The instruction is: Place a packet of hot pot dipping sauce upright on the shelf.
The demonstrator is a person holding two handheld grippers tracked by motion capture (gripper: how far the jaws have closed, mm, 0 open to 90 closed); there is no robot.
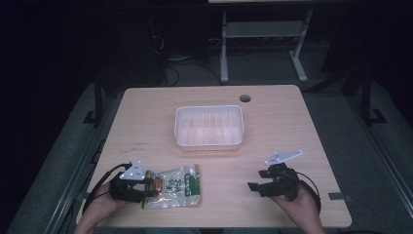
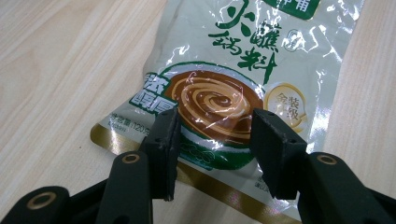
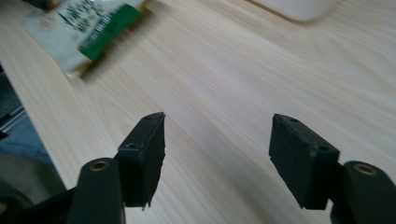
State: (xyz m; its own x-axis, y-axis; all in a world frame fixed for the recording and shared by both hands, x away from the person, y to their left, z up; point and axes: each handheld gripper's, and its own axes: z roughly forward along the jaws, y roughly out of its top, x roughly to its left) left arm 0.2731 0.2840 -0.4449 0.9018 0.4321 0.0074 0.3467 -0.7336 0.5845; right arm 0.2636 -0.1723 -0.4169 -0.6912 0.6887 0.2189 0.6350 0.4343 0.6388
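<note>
Left gripper (image 1: 146, 184) hides the sauce packet's (image 1: 178, 186) near end.

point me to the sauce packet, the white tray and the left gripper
sauce packet (image 2: 219, 93), left gripper view, on the printed bowl picture.
white tray (image 1: 209, 108), high view, on its far rim.
left gripper (image 2: 212, 140), left gripper view, midway between its open fingertips.

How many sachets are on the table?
1. The sachet lies flat near the table's front left edge, with the open left gripper over its end. The tray looks empty.
</note>
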